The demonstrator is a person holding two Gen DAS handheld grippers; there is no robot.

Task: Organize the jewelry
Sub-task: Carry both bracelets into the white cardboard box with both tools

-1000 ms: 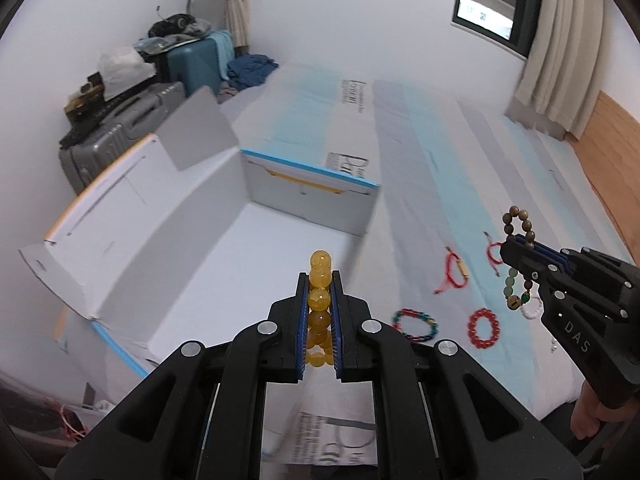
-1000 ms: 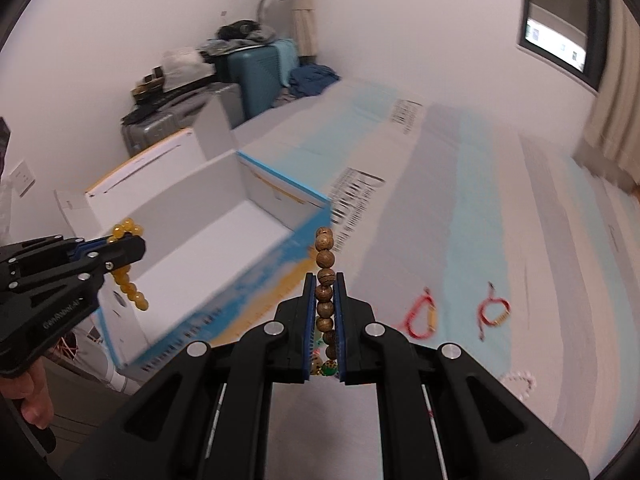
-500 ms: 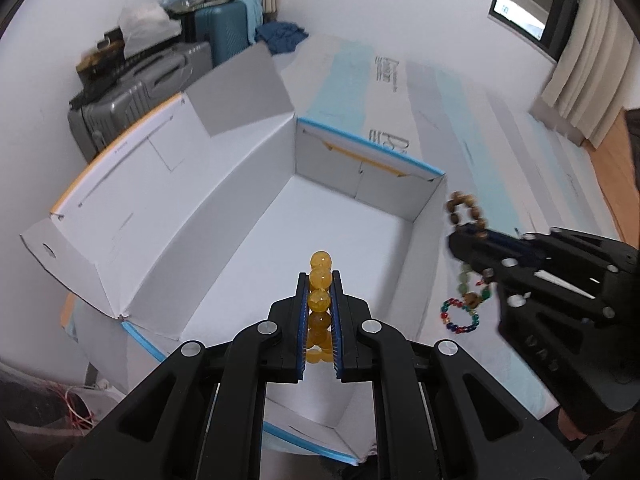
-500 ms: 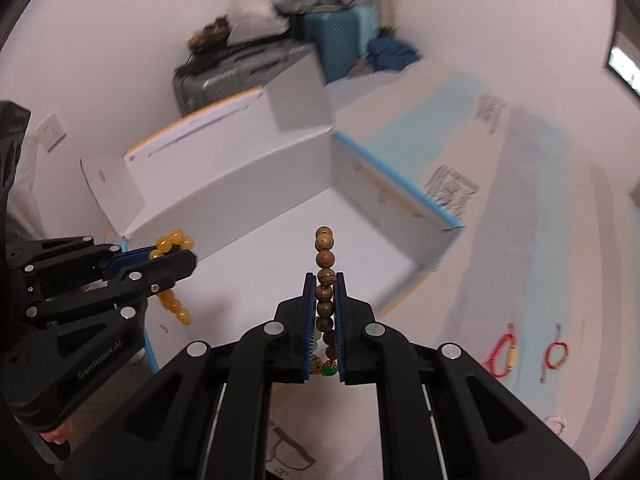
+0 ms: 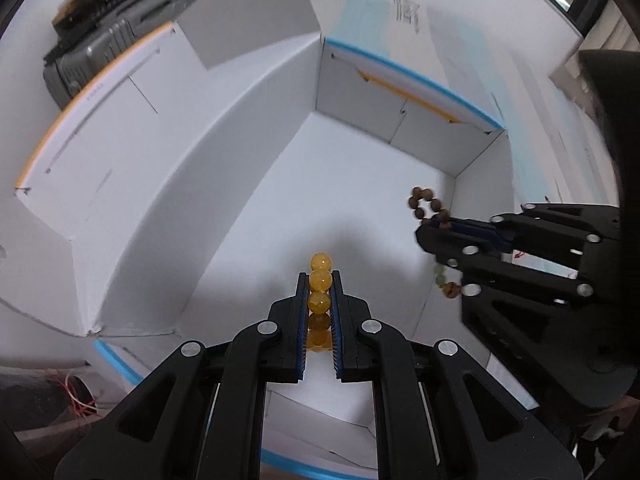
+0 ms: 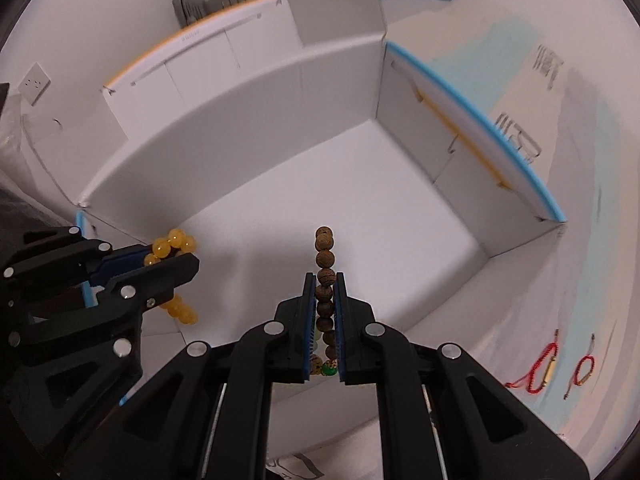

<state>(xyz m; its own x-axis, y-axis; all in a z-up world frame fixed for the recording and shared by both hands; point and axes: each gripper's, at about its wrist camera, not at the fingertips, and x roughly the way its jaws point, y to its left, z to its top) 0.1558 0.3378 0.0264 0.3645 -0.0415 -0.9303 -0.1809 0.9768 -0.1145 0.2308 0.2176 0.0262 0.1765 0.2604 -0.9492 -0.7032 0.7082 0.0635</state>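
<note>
My left gripper [image 5: 320,280] is shut on a yellow bead bracelet [image 5: 320,280] and holds it over the inside of an open white box [image 5: 352,184]. My right gripper [image 6: 324,280] is shut on a brown wooden bead bracelet [image 6: 324,264], also over the box floor [image 6: 360,208]. In the left wrist view the right gripper [image 5: 424,232] is at the box's right side with brown beads [image 5: 426,204] hanging from it. In the right wrist view the left gripper [image 6: 188,260] is at the left with yellow beads [image 6: 172,242].
The box has tall white walls with blue edges [image 6: 480,120] and an open flap [image 5: 100,128]. Two red string bracelets [image 6: 536,372] lie on the striped bed cover [image 6: 580,240] to the right. Grey suitcases [image 5: 100,44] stand behind the box.
Both grippers have moved from over the bed cover to over the inside of the box and lower toward its floor, each still holding its bracelet.
</note>
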